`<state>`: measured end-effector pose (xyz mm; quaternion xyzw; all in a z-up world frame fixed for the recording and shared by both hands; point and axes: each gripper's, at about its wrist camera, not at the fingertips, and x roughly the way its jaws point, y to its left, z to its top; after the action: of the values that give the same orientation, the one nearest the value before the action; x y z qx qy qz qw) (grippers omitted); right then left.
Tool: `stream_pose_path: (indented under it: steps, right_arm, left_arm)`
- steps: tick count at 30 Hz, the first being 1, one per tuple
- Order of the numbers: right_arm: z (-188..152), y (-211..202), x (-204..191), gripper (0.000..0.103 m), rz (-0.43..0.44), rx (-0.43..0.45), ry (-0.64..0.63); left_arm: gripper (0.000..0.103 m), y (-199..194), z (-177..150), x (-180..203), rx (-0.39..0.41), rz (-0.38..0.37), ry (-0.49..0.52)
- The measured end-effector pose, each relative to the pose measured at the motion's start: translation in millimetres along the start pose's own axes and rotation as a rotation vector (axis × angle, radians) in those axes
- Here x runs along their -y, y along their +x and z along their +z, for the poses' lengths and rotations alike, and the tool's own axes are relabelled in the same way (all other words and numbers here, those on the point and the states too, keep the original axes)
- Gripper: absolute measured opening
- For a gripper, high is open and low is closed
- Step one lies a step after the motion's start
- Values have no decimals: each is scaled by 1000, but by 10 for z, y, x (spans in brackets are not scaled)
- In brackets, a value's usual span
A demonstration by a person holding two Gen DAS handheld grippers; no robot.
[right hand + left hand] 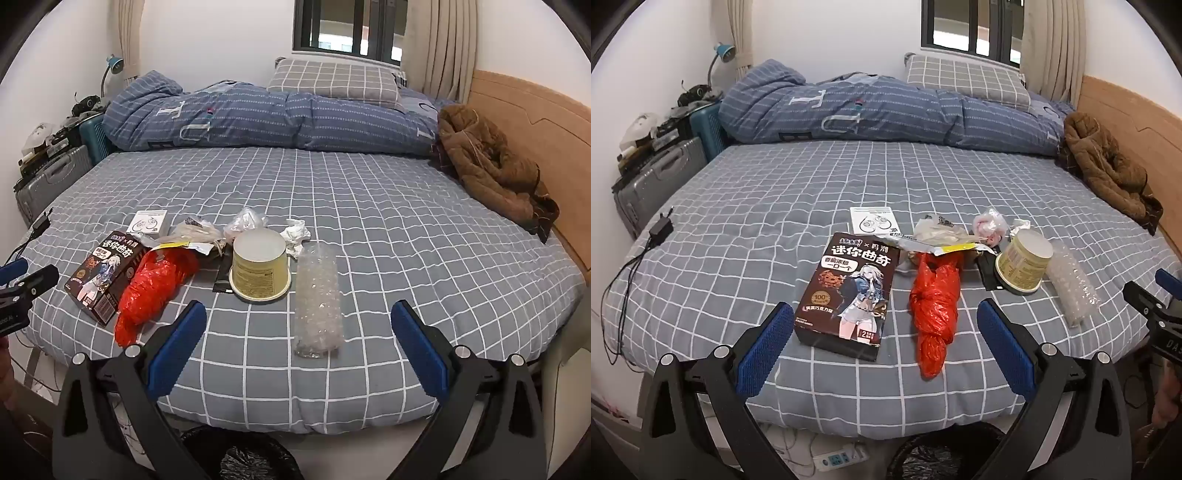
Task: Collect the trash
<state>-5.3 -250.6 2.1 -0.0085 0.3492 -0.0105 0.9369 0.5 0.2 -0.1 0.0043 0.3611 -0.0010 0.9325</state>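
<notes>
Both tongs, left (pixel 882 343) and right (pixel 299 343), spread wide, empty, above bed (pixel 406 229) edge. Trash clustered near edge: cookie box (pixel 849 291), red bag (pixel 934 306), upturned cup (pixel 260 266), bubble wrap (pixel 318 299). Bin (pixel 255 461) below. Risk: slick bubble wrap slipping from pads, cup rolling off bed.

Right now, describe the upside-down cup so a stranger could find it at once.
Start at the bed's grey checked sheet and go to the litter near its front edge. The cup stands mouth down between the red plastic bag and the bubble wrap roll. Only it is rigid, round and pale yellow with a white base on top.
</notes>
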Motion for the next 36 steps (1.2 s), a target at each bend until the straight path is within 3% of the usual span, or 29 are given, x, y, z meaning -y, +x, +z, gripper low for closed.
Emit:
stream_pose_path:
  steps: [36]
  right_arm:
    - [-16, 10, -3, 96, 16, -3, 27]
  left_arm:
    - [97, 82, -7, -26, -16, 21, 0]
